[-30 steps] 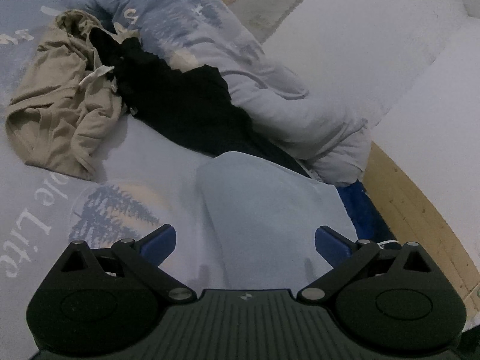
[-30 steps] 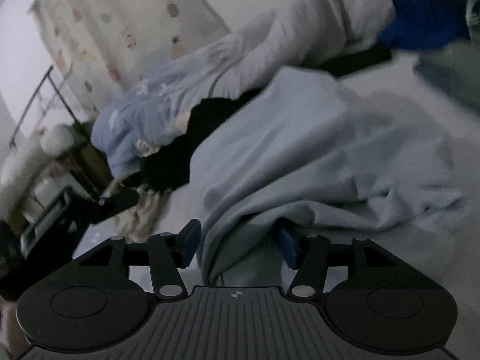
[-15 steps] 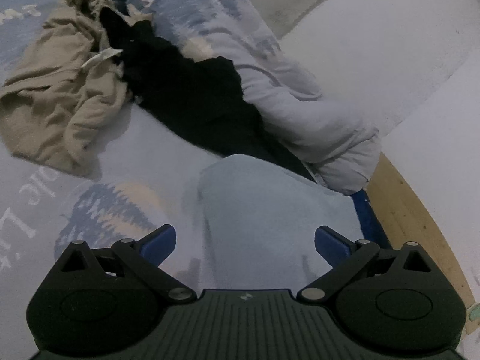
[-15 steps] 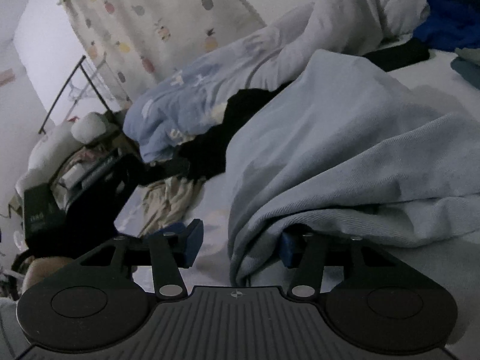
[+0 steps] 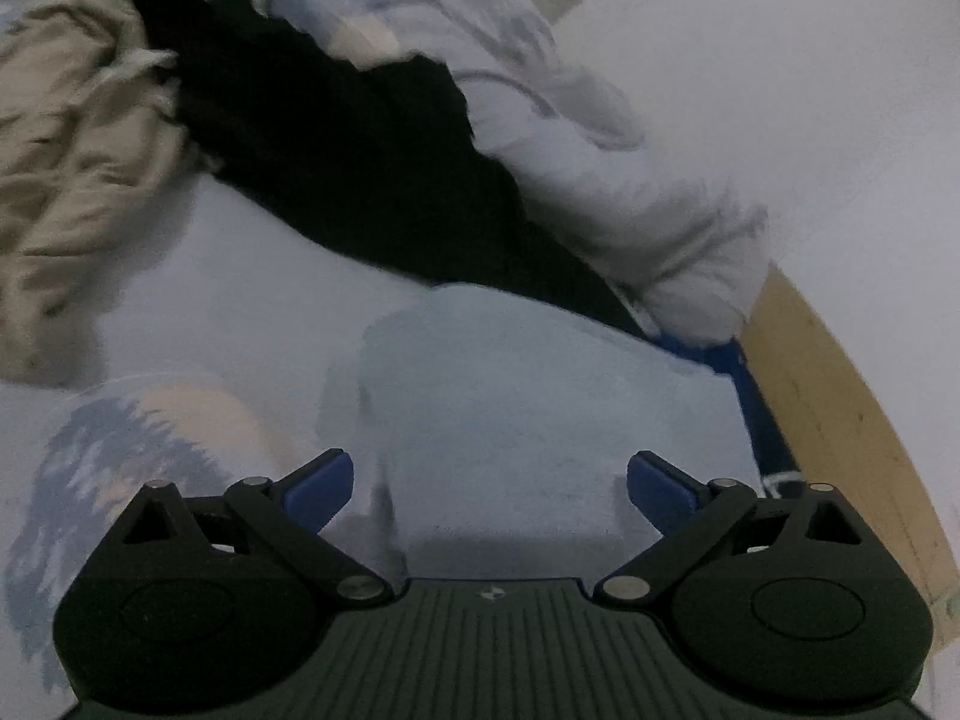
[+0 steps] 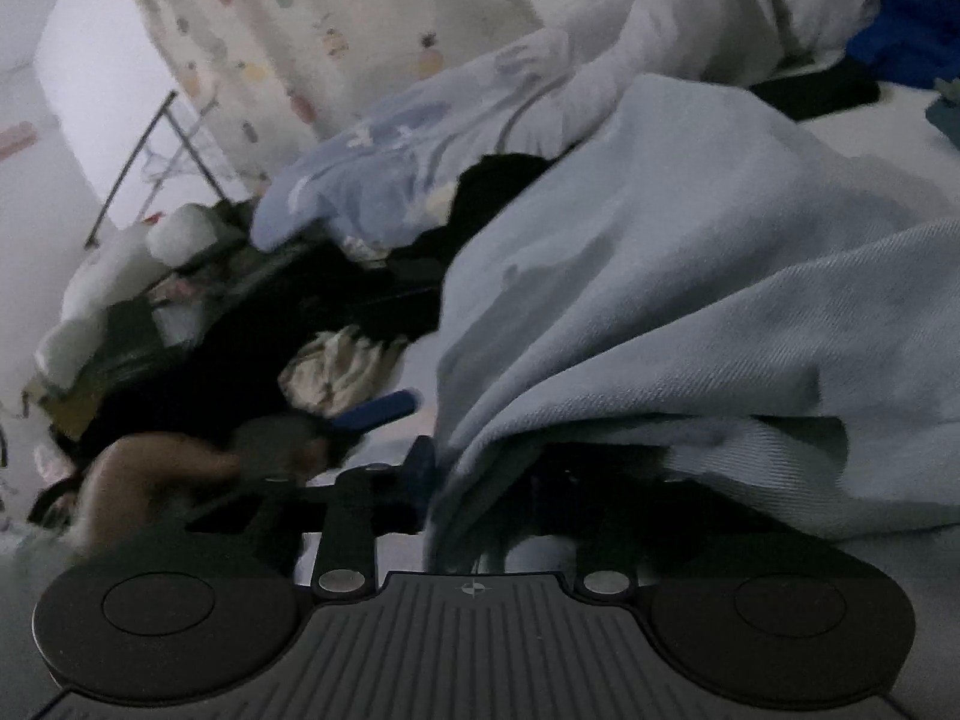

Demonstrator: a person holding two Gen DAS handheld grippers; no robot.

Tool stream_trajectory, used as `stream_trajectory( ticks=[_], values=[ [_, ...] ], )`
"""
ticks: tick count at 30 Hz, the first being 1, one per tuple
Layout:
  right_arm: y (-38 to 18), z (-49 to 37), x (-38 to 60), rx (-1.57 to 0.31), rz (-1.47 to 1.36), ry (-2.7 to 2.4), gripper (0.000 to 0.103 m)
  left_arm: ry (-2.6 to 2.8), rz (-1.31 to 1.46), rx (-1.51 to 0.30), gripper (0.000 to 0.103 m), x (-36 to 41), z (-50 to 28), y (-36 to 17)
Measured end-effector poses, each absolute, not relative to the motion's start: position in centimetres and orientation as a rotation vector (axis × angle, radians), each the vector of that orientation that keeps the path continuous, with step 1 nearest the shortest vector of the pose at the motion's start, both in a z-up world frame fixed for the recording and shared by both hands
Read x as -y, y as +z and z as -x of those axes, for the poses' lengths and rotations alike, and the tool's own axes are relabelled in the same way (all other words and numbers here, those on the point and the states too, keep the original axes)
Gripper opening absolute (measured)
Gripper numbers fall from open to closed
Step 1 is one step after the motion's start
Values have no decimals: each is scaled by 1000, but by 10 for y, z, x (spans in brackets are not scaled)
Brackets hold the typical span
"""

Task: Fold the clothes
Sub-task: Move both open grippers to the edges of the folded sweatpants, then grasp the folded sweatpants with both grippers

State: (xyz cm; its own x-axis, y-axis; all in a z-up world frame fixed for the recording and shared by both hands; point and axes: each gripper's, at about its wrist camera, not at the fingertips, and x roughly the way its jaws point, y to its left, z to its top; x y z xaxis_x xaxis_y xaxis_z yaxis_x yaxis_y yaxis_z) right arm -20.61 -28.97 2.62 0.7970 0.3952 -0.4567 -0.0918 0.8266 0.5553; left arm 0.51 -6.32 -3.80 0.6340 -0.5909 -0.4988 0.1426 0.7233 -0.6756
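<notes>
Right now the right gripper (image 6: 474,480) is closing its jaws on a bunched edge of the light blue garment (image 6: 690,276) lying on the bed (image 5: 228,276). Best take one clean edge, while the left gripper (image 5: 489,483), jaws spread, reaches the opposite side.

Right tongs (image 6: 480,468) narrower, seemingly around the pale blue garment (image 6: 690,276).

pale blue cotton garment (image 5: 540,396) lies at the bed's (image 5: 252,300) near edge; black garment (image 5: 336,138) behind it, crumpled beige garment (image 5: 66,180) to the left.
</notes>
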Motion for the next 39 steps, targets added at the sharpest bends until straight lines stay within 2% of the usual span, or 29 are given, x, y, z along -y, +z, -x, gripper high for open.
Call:
stream_trajectory(
  ticks=[8, 10, 13, 14, 16, 19, 27, 31, 39],
  values=[
    [24, 210, 286, -600, -417, 325, 30, -492, 550, -838, 97, 89, -17, -43],
    [24, 207, 283, -604, -387, 330, 32, -490, 545, -842, 88, 88, -18, -44],
    [26, 209, 281, -600, -364, 348, 32, -486, 538, -845, 82, 87, -18, -44],
    [29, 211, 283, -595, -370, 359, 31, -485, 537, -843, 80, 87, -17, -43],
    [33, 217, 287, -586, -382, 381, 20, -483, 529, -842, 78, 87, -16, -41],
    [41, 226, 294, -573, -391, 414, 9, -483, 522, -839, 77, 89, -15, -39],
    [25, 211, 299, -603, -481, 419, 11, -458, 485, -834, 59, 93, -13, -34],
    [25, 209, 299, -596, -482, 447, 8, -466, 495, -822, 57, 90, -14, -35],
    [77, 225, 309, -532, -390, 497, 6, -493, 532, -781, 56, 91, -14, -27]
  ],
)
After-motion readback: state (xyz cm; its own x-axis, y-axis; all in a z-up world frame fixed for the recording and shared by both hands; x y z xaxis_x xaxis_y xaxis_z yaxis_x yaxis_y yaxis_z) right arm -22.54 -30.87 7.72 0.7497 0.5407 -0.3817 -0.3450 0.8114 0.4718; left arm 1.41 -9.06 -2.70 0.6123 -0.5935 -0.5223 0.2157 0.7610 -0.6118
